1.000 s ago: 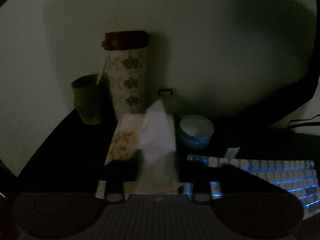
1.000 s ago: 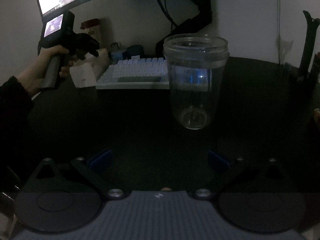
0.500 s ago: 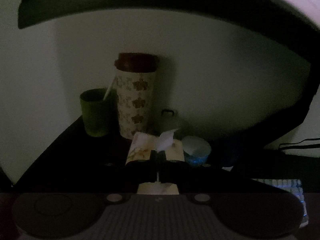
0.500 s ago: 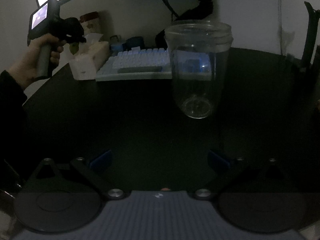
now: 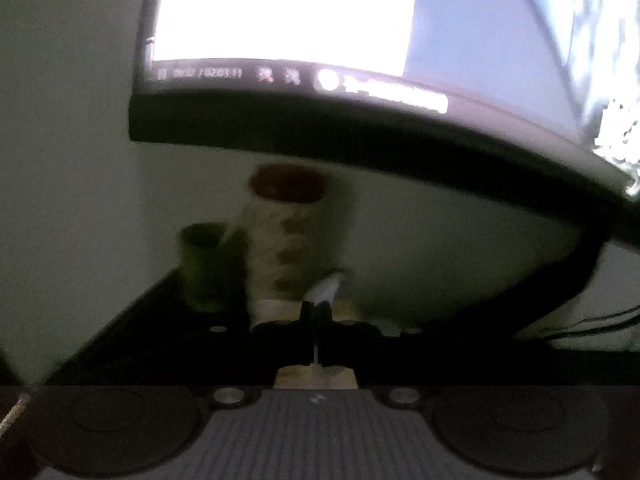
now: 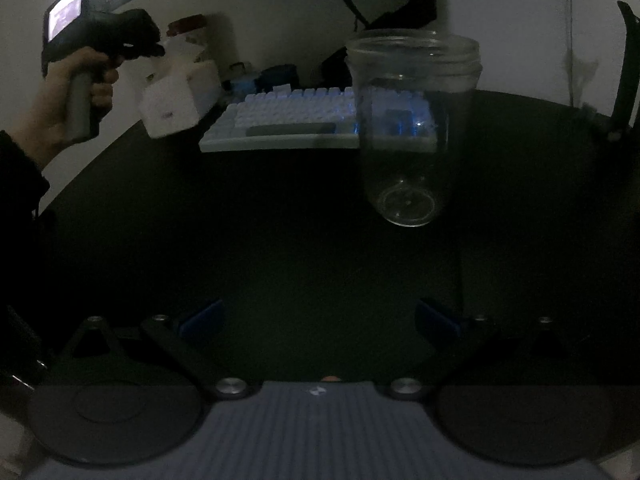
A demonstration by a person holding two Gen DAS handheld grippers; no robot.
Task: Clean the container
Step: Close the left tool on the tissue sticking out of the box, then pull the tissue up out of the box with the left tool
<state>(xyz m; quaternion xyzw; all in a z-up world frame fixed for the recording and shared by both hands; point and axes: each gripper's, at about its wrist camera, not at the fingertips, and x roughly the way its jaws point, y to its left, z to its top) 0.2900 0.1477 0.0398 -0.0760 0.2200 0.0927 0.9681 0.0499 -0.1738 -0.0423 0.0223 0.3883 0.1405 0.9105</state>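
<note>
A clear empty jar stands upright on the dark desk, ahead of my right gripper and a little to its right. That gripper is open, its blue pads wide apart with nothing between them. My left gripper is shut on a white tissue whose tip sticks up above the fingers. In the right wrist view a hand holds the left gripper above the white tissue box. The box is blurred and looks tilted; I cannot tell whether it is off the desk.
A lit keyboard lies behind the jar. A flowered tumbler with a dark lid and a green cup stand by the wall. A bright monitor hangs over them. Cables run at the right.
My left gripper closed on the tissue and rose, so the monitor now fills the top of its view. The tissue box looks shifted and blurred. The jar and right gripper stayed put.
</note>
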